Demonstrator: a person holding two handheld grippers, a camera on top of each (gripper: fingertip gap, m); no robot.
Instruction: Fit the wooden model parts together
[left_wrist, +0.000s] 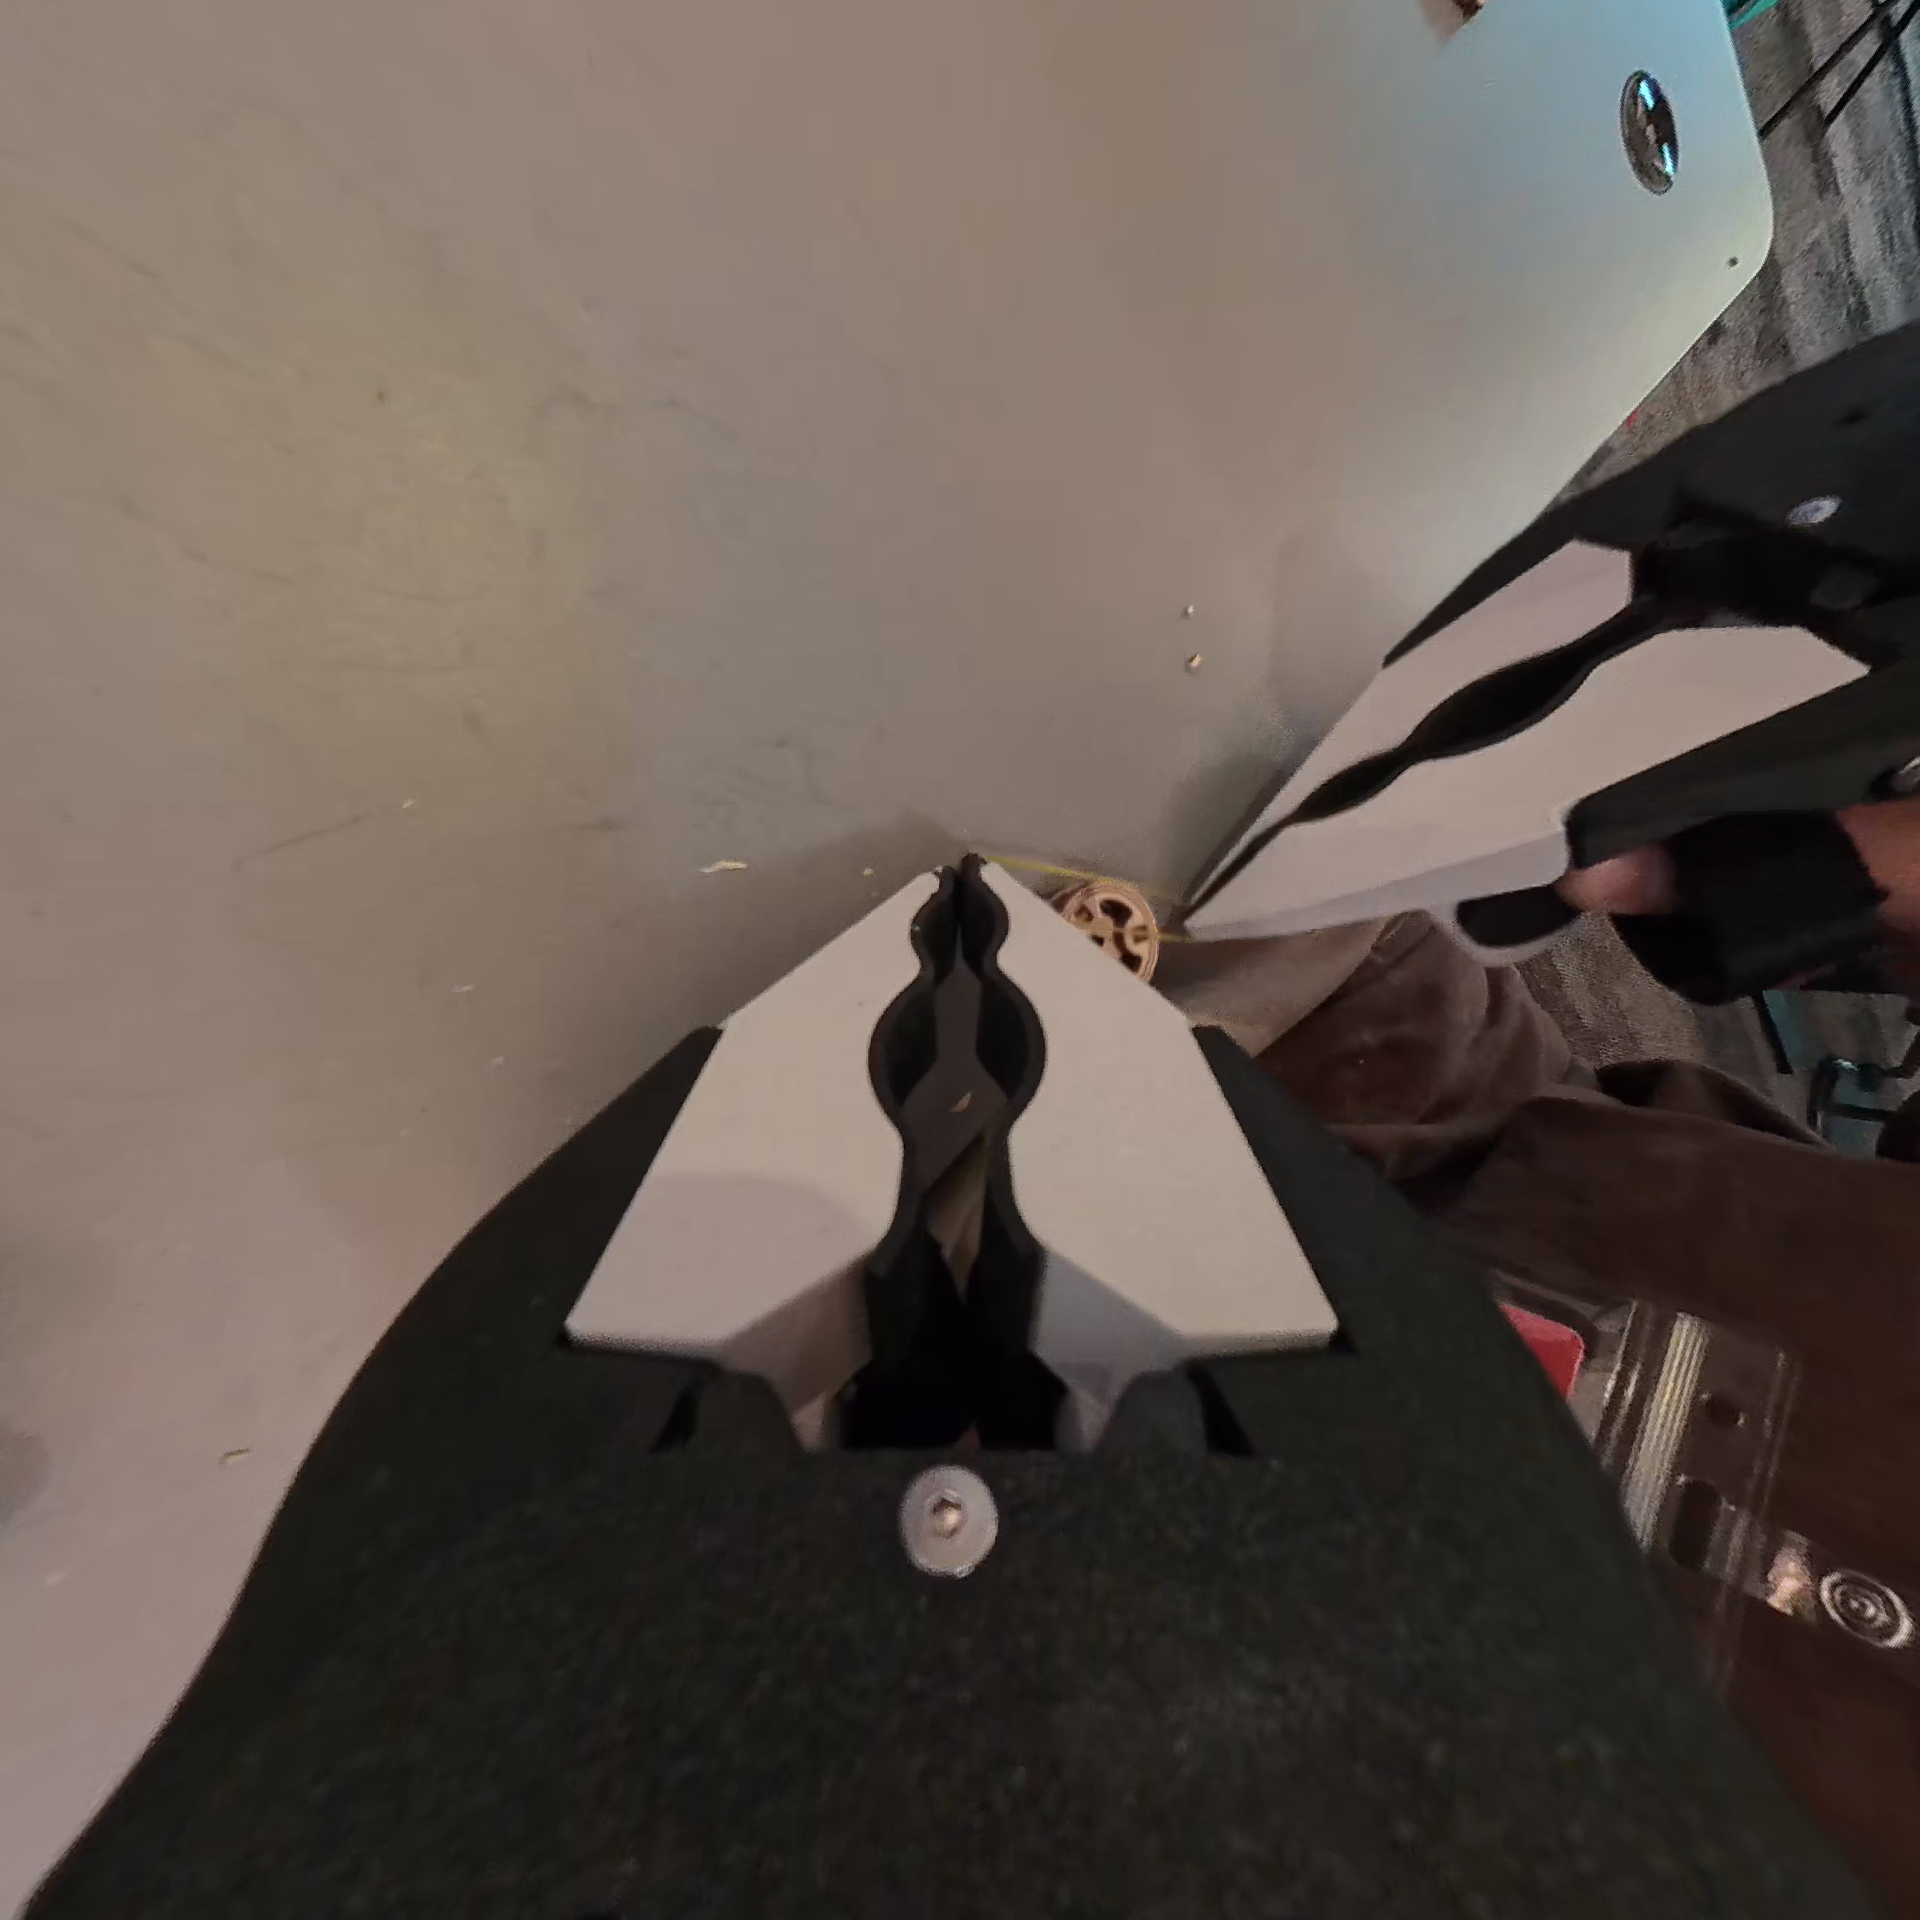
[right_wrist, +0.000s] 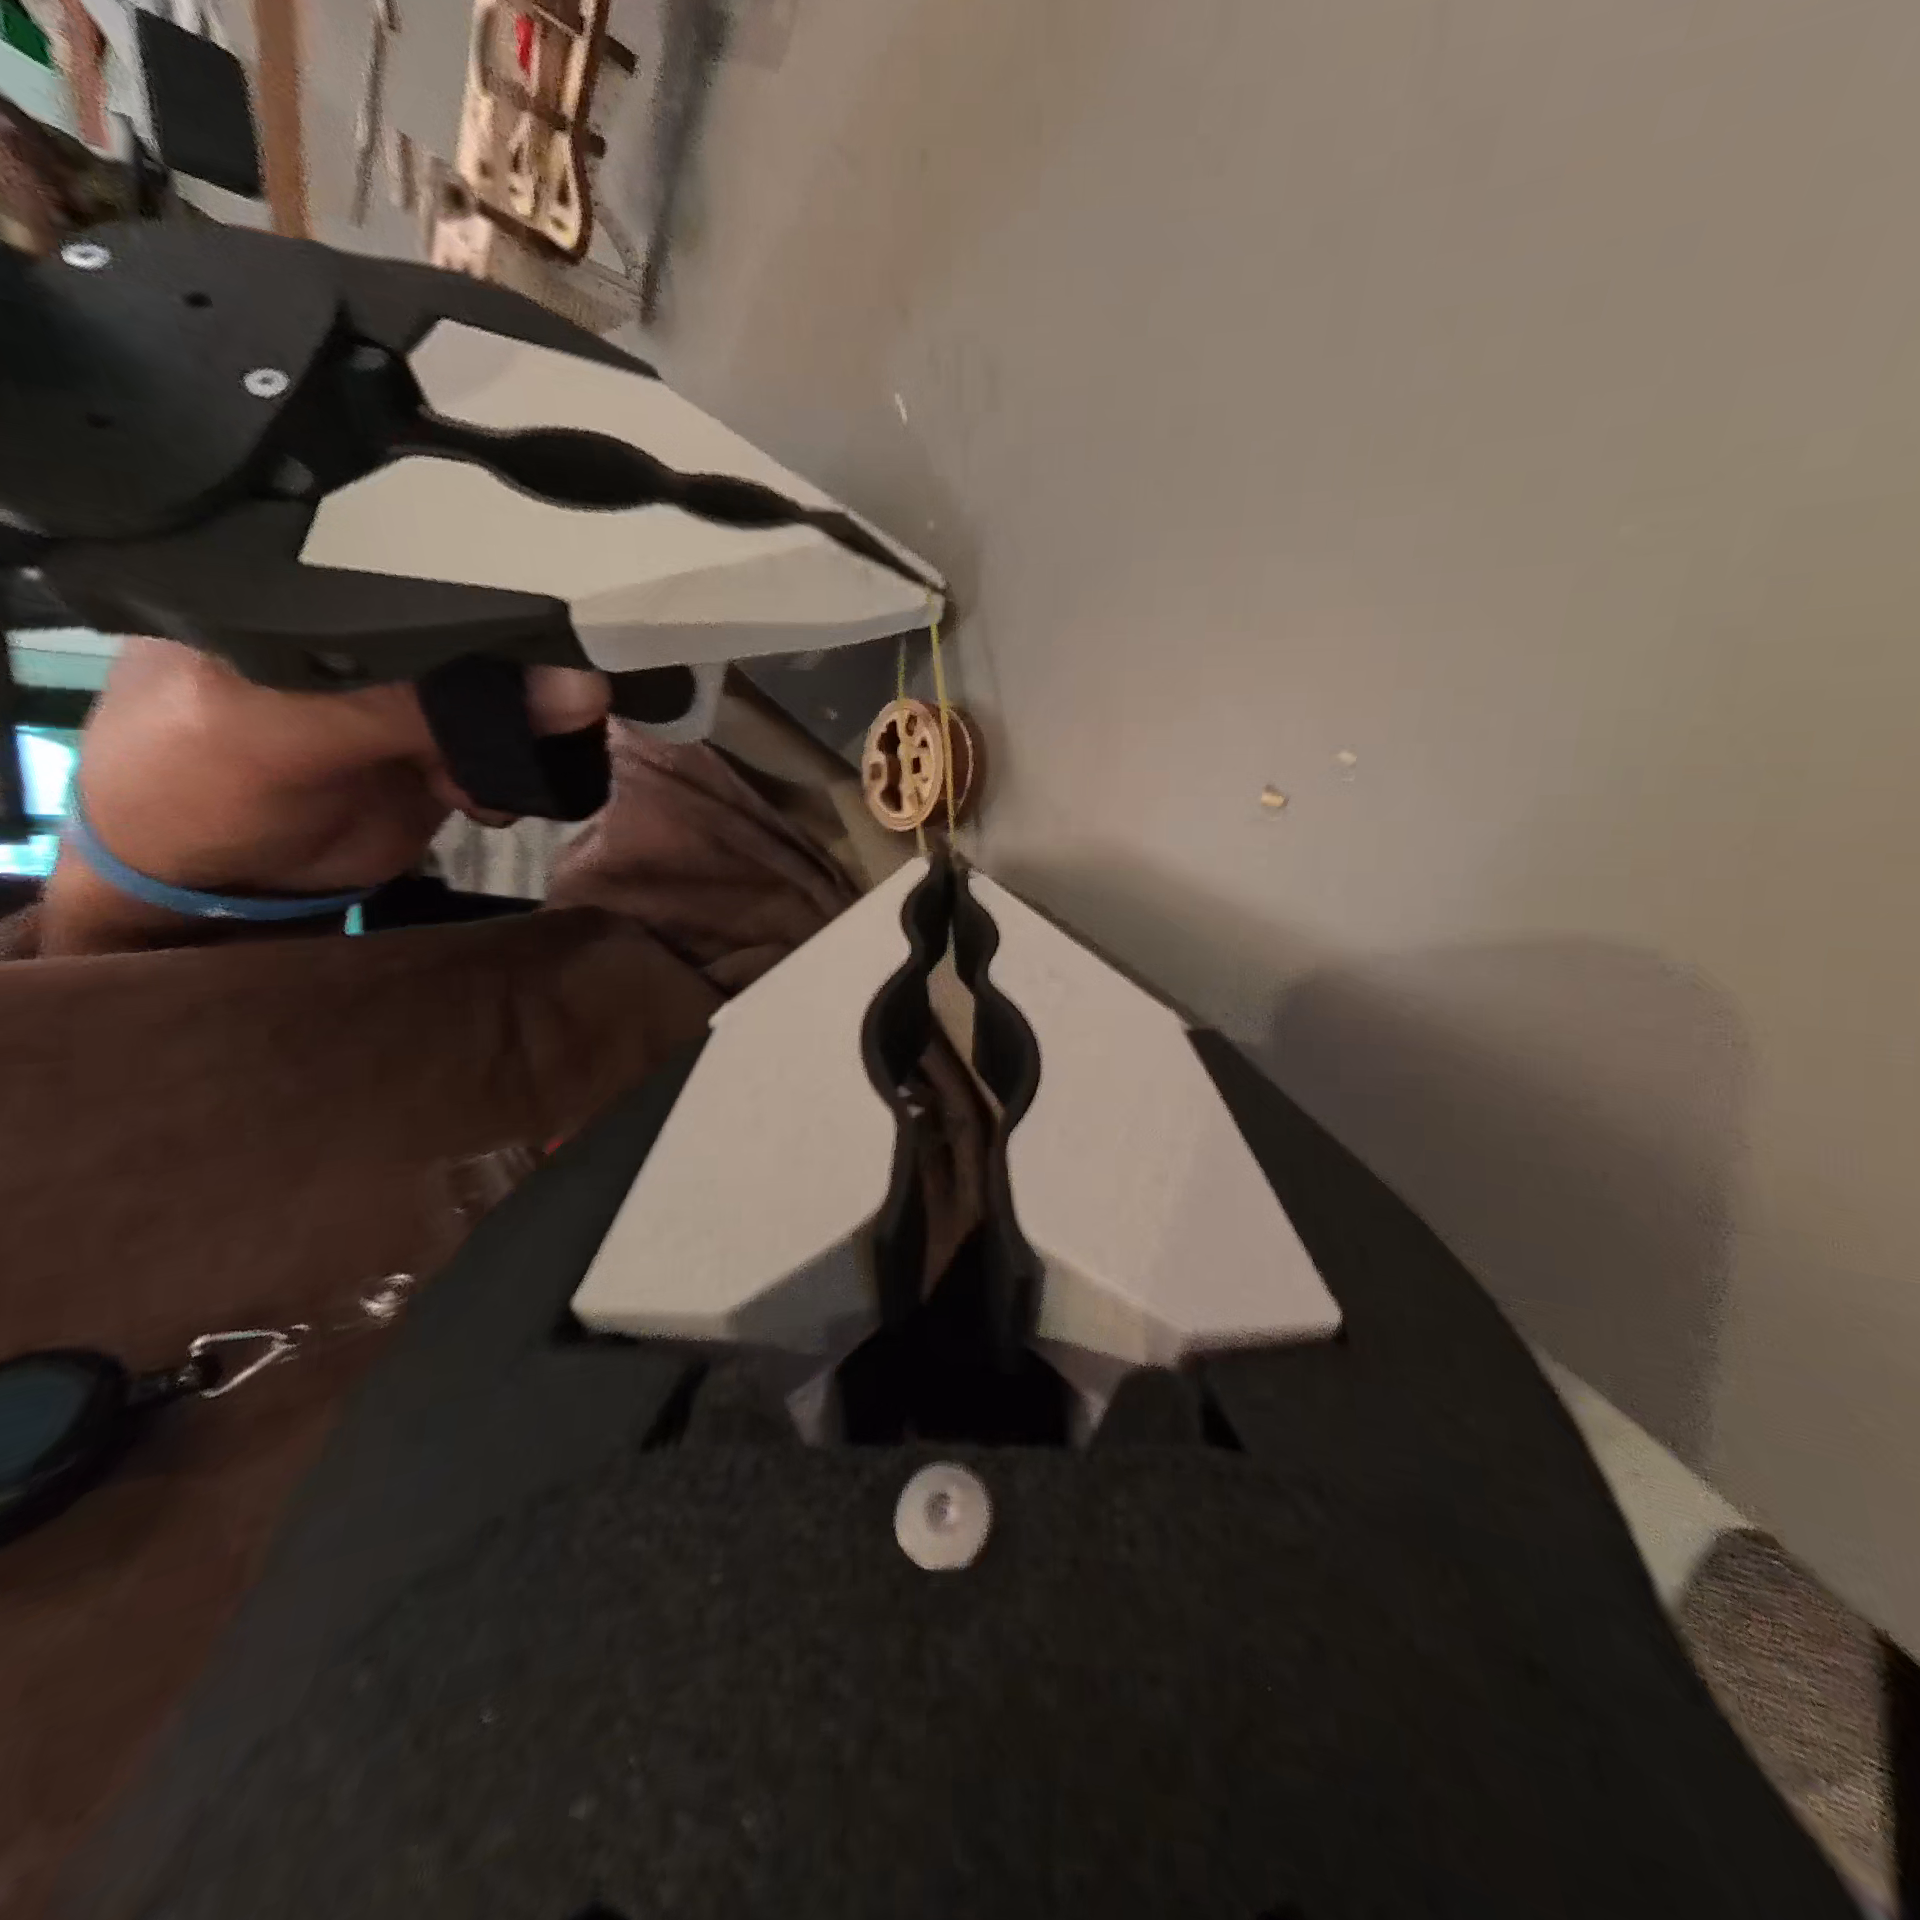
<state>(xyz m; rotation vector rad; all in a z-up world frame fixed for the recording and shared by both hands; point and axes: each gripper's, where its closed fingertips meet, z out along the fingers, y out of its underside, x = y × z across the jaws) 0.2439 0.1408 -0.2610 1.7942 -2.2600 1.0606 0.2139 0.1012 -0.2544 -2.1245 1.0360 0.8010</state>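
Your left gripper (left_wrist: 961, 873) is pinched closed on a thin yellow thread (right_wrist: 940, 717), and your right gripper (right_wrist: 943, 868) is clamped on the same thread's other end. The small wooden wheel (right_wrist: 920, 767) sits between the two tips, the thread looped around it, resting near the edge of the grey table (left_wrist: 623, 468). Just beyond your left gripper's tip lie loose wood chips (left_wrist: 1193, 636). More wooden model pieces (right_wrist: 535, 135) lie well apart, blurred.

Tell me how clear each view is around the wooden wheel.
Left wrist view: sharp, but the wheel is half hidden behind the left gripper; right gripper slightly blurred. Right wrist view: wheel and yellow thread fairly sharp, far wooden parts motion-blurred, wide-angle bending throughout.
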